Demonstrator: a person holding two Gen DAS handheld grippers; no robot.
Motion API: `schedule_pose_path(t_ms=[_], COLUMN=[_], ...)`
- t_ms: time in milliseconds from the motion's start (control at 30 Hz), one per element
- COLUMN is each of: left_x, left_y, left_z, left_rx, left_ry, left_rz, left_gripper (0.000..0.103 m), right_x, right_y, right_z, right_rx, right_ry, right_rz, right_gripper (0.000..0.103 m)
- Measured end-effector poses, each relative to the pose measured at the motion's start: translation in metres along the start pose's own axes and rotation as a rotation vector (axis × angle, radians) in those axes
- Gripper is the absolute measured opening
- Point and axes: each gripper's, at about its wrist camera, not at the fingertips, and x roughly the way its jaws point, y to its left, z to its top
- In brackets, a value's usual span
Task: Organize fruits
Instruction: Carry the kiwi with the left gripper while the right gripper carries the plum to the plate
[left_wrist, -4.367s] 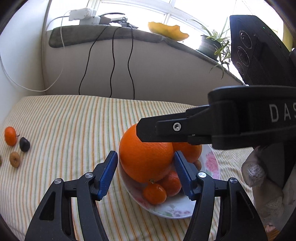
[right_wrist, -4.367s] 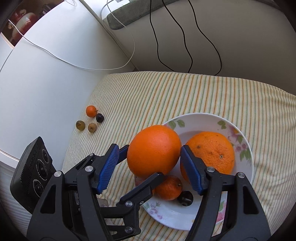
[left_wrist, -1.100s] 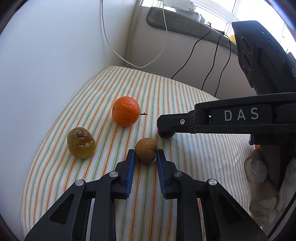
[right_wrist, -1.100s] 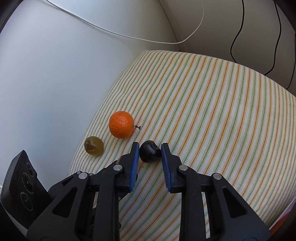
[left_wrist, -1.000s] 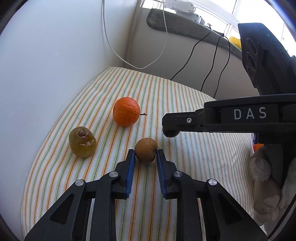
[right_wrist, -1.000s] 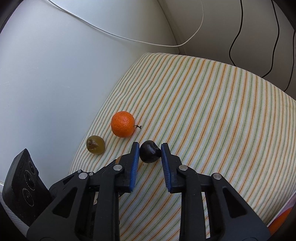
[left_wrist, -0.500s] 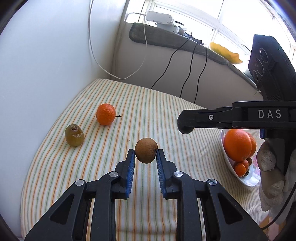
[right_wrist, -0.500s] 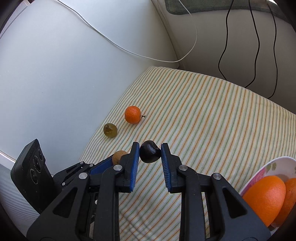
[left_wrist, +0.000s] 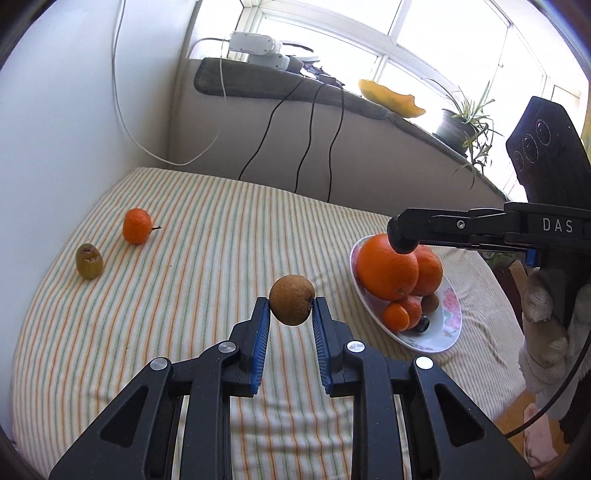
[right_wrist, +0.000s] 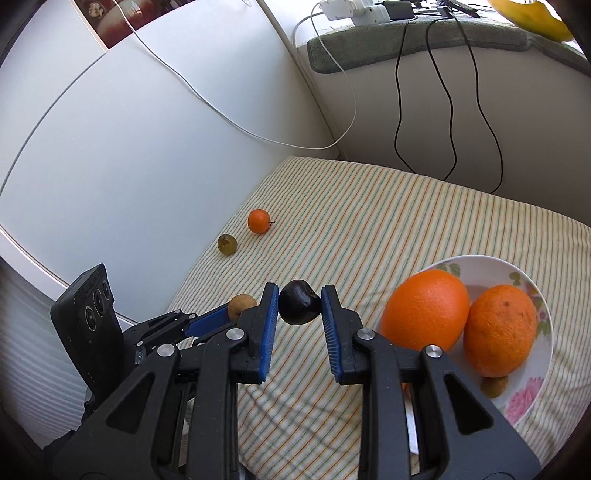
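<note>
Left wrist view: both tongs lifted off the striped counter since a second ago and now carry their fruit toward the plate (left_wrist: 448, 334) at the right edge. Left tongs (left_wrist: 291, 310) grip one brown fruit (left_wrist: 291, 300), right tongs (right_wrist: 299, 302) one dark fruit (right_wrist: 298, 302). Still near the left edge: one mandarin (left_wrist: 137, 226), one green fruit (left_wrist: 89, 260). Plate holds two oranges (right_wrist: 428, 308).
</note>
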Motion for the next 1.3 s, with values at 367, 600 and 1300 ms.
schedule_pose_path(t_ms=[367, 600, 1300], left_x=[0.017, 0.030, 0.063], left_y=[-0.059, -0.090, -0.141], left_z=[-0.010, -0.015, -0.020], left_rx=[0.085, 0.129, 0.199], left_ry=[0.046, 0.073, 0.135], left_rz=[-0.106, -0.150, -0.174], left_gripper=[0.022, 0.022, 0.022], right_x=[-0.051, -0.060, -0.052], right_y=[-0.062, -0.090, -0.119], right_z=[-0.030, -0.053, -0.082], right_rx=[0.093, 0.144, 0.190], right_ry=[-0.068, -0.065, -0.027], right_rz=[-0.074, -0.096, -0.076], right_gripper=[0.025, 0.025, 0.025])
